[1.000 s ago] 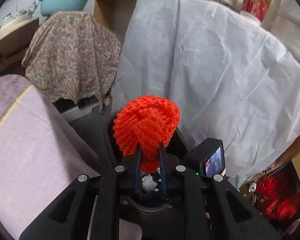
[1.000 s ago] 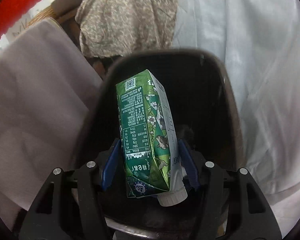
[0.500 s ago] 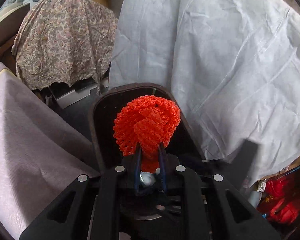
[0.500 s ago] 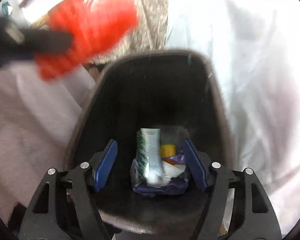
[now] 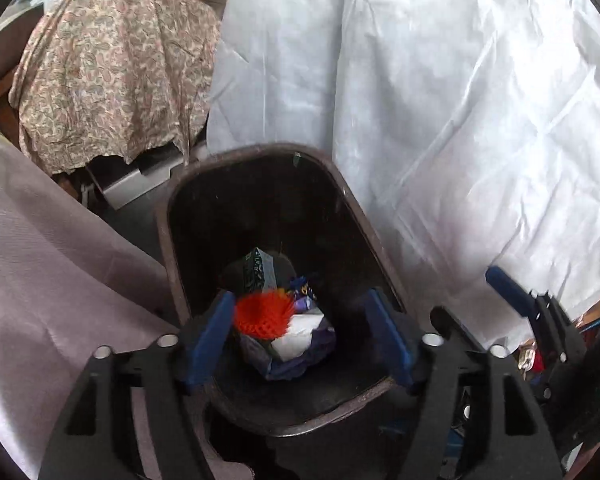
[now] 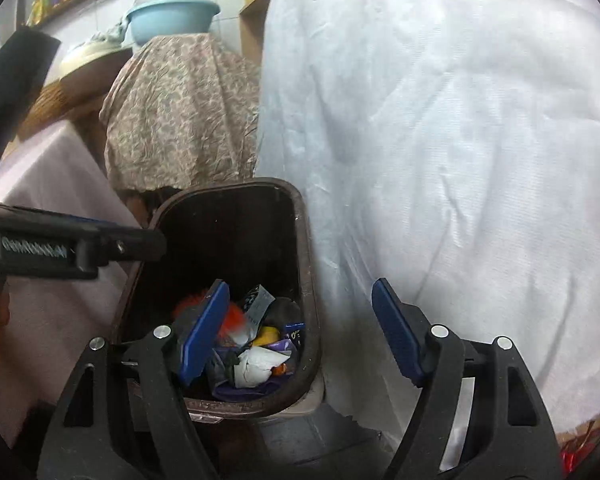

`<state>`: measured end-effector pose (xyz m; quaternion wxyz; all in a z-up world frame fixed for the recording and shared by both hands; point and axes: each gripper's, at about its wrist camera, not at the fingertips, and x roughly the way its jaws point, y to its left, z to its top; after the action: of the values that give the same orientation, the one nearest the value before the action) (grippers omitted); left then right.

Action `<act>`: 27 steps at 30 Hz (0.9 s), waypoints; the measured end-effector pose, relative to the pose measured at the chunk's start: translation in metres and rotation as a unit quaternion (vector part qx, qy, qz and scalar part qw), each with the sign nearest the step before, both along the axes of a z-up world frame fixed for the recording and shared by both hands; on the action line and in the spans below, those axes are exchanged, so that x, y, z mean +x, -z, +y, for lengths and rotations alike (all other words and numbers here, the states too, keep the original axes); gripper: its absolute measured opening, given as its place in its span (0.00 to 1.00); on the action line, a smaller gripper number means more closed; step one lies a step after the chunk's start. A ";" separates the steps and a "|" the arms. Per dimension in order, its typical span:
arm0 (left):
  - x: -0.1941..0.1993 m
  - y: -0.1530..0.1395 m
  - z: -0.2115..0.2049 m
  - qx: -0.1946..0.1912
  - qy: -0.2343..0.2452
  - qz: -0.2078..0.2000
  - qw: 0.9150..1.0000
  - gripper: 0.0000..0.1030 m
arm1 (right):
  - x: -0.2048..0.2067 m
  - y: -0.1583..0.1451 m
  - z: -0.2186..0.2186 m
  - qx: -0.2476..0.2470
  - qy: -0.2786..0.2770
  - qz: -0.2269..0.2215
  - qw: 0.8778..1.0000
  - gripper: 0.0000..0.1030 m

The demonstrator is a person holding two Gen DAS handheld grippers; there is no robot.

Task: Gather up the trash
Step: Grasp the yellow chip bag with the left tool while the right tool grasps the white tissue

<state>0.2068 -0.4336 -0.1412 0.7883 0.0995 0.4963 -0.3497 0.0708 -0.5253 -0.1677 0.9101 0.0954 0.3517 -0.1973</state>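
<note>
A dark brown trash bin (image 5: 168,216) stands on the floor; it also shows in the right wrist view (image 6: 306,264). Inside lie the red foam net (image 5: 262,314), the green carton (image 5: 258,270), white paper (image 5: 296,334) and purple wrappers (image 5: 300,364). My left gripper (image 5: 302,336) is open and empty above the bin's mouth. My right gripper (image 6: 300,332) is open and empty, over the bin's right rim. The red net (image 6: 232,320) is partly hidden behind the right gripper's left finger. The right gripper's blue finger (image 5: 508,290) shows in the left wrist view. The left gripper's arm (image 6: 72,246) crosses the right wrist view.
A white sheet (image 5: 440,100) hangs over furniture right of the bin. A floral cloth (image 5: 112,64) covers something behind it. A mauve cloth (image 5: 40,280) drapes on the left. A blue basin (image 6: 172,18) sits up at the back.
My left gripper opened and the red net dropped into the bin. My right gripper, empty after releasing the carton, moved right and back from the bin.
</note>
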 end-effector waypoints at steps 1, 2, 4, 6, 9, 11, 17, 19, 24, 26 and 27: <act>0.000 -0.003 0.002 -0.003 -0.004 0.001 1.000 0.70 | 0.001 -0.001 0.001 0.000 0.001 0.000 1.000 0.72; 0.000 -0.009 0.005 -0.010 -0.006 0.004 1.000 0.70 | 0.001 -0.002 0.003 -0.002 0.002 0.000 1.000 0.72; -0.001 -0.021 0.012 -0.021 -0.008 -0.002 1.000 0.71 | 0.002 -0.007 0.009 -0.001 -0.004 -0.002 1.000 0.72; -0.004 -0.037 0.022 -0.031 -0.009 -0.021 0.999 0.74 | 0.003 -0.014 0.014 -0.001 -0.014 -0.006 1.000 0.72; -0.007 -0.061 0.042 -0.050 -0.014 -0.044 0.998 0.79 | 0.009 -0.026 0.028 0.000 -0.034 -0.019 0.999 0.72; -0.009 -0.076 0.059 -0.062 -0.016 -0.056 0.996 0.81 | 0.016 -0.036 0.040 0.006 -0.052 -0.026 0.998 0.72; -0.015 -0.104 0.120 -0.059 -0.031 -0.112 0.991 0.86 | 0.035 -0.068 0.085 0.003 -0.116 -0.050 0.992 0.73; -0.016 -0.112 0.143 -0.059 -0.040 -0.125 0.990 0.87 | 0.042 -0.076 0.097 0.017 -0.131 -0.057 0.990 0.73; -0.013 -0.123 0.202 -0.048 -0.068 -0.154 0.985 0.88 | 0.064 -0.098 0.141 0.035 -0.190 -0.067 0.979 0.73; -0.010 -0.126 0.229 -0.040 -0.085 -0.163 0.982 0.90 | 0.071 -0.105 0.162 0.030 -0.214 -0.065 0.974 0.73; -0.008 -0.127 0.242 -0.038 -0.094 -0.164 0.981 0.90 | 0.076 -0.108 0.174 0.028 -0.228 -0.064 0.971 0.73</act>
<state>0.1993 -0.1918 -0.0144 0.8918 0.0787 0.3535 -0.2711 0.1473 -0.3510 -0.0595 0.9486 0.0504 0.3107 0.0321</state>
